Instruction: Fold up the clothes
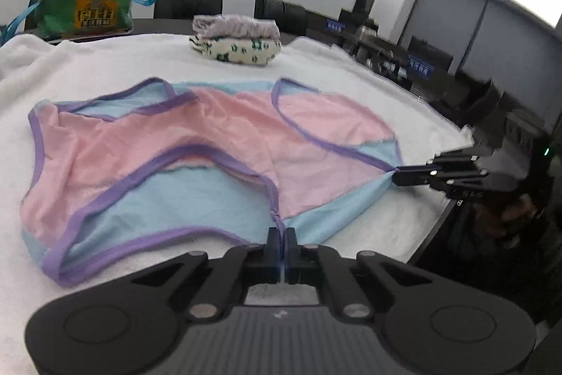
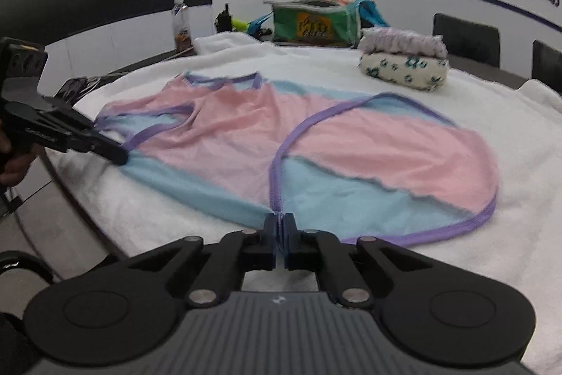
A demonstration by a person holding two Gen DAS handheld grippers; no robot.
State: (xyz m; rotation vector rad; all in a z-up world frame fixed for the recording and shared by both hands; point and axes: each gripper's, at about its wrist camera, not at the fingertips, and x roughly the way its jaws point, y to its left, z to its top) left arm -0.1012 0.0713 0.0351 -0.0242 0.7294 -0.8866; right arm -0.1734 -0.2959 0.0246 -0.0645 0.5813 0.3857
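A pink and light-blue top (image 1: 217, 136) with purple trim lies spread flat on a white towel (image 1: 105, 65). In the left wrist view my left gripper (image 1: 281, 232) is shut on the top's near purple-trimmed edge. Off to the right, my right gripper (image 1: 396, 176) pinches the top's right corner near the table edge. The right wrist view shows the same top (image 2: 228, 129), with my right gripper (image 2: 280, 220) shut on its near seam. At the left of that view my left gripper (image 2: 121, 157) clamps another purple-trimmed corner.
Two folded garments (image 1: 235, 41) are stacked at the back of the towel. A green zip bag (image 1: 84, 11) stands behind them, and a water bottle (image 2: 181, 20) sits at the far left. Dark chairs (image 1: 188, 0) line the far side. The table edge (image 1: 439, 217) drops off at right.
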